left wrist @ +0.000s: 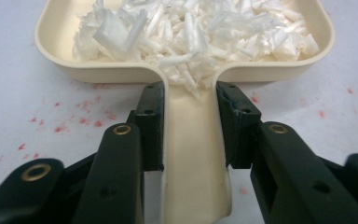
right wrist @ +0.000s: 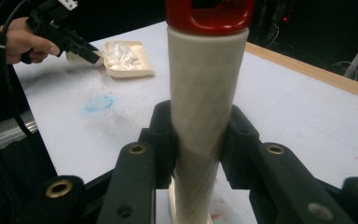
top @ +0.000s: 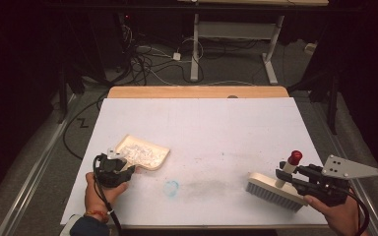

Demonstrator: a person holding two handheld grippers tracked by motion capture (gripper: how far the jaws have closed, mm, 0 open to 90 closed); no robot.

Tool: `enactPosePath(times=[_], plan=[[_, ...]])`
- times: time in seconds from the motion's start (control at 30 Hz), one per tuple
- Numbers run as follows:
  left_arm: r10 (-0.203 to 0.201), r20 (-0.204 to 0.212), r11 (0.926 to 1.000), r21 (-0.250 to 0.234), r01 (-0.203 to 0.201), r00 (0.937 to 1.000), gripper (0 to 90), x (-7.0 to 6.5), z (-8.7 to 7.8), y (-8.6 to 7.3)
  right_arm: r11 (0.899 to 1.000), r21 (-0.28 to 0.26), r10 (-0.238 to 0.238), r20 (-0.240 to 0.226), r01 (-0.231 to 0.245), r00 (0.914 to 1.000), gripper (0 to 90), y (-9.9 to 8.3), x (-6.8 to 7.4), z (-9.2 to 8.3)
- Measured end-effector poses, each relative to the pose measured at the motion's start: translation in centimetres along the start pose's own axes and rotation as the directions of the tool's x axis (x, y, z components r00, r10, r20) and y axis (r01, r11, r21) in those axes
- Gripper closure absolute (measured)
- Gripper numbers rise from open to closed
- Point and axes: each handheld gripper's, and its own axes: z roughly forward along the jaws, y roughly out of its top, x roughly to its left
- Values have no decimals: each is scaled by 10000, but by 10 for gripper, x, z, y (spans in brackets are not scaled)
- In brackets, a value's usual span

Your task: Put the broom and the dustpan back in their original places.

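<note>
Two tools are in my grip at this moment, and most of the sweeping looks done to me; the left hand-held gripper [top: 126,170] has its jaws closed on the flat handle of the cream plastic dustpan [left wrist: 186,70], which lies flat on the white tabletop [top: 216,128] at its near-left part; in the left gripper view the pan is heaped with white shredded paper scraps [left wrist: 191,28], some spilling down toward the neck of the handle; the right hand-held gripper [top: 295,178] is clamped on the cream cylindrical handle of the hand brush [right wrist: 205,93], just below its red cap [top: 295,157]; the brush's pale bristle block [top: 271,191] rests on the tabletop at the near-right, well apart from the dustpan; between the two I see no loose scraps on the surface, only a smudgy grey patch [top: 211,186], a small blue mark [top: 171,188] and, in the left gripper view, faint red specks [left wrist: 74,116] that look like stains rather than debris; so I judge the gathering finished, with the load sitting in the pan; what seems left is to lift the dustpan level and carry its contents off to be emptied, though I cannot tell where, and to set the brush down.
</note>
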Motion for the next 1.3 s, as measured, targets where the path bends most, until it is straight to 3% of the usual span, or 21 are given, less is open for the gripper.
enactPosePath(times=[0.3,0.4,0.53,0.63,0.83,0.97,1.03,1.1,1.2,1.3], plan=[[-204,-254,9998,-30,204,9995,635,6,13,8,9994,48,342,-203,-341,9992,702,-2,-9,5],[-577,-90,9983,-52,577,9983,631,4,16,6,9989,169,445,-21,-444,9990,701,0,-14,7],[-718,70,9974,-110,719,9974,606,0,17,4,9982,307,515,104,-518,9986,695,4,-24,13],[-655,-121,9978,-117,653,9978,569,-7,18,5,9980,363,507,412,-522,9979,683,7,-32,21],[-404,114,9991,-85,405,9991,528,-17,19,3,9969,527,540,845,-585,9950,651,13,-48,41],[10,326,10000,-69,-8,9995,485,-20,20,2,9953,719,556,1171,-643,9916,630,17,-62,57],[247,103,9993,-294,-244,9996,421,-20,17,1,9945,729,650,1283,-748,9896,630,20,-70,66],[749,233,9911,-1123,-719,9969,382,-20,10,-3,9928,872,689,1486,-824,9865,624,22,-75,74],[1658,94,9633,-2154,-1600,9861,316,-24,-1,-10,9894,1092,760,1758,-962,9815,616,23,-83,85],[2132,-30,9370,-2825,-2054,9770,256,-30,-8,-19,9846,1307,885,1977,-1157,9763,610,22,-89,95]])
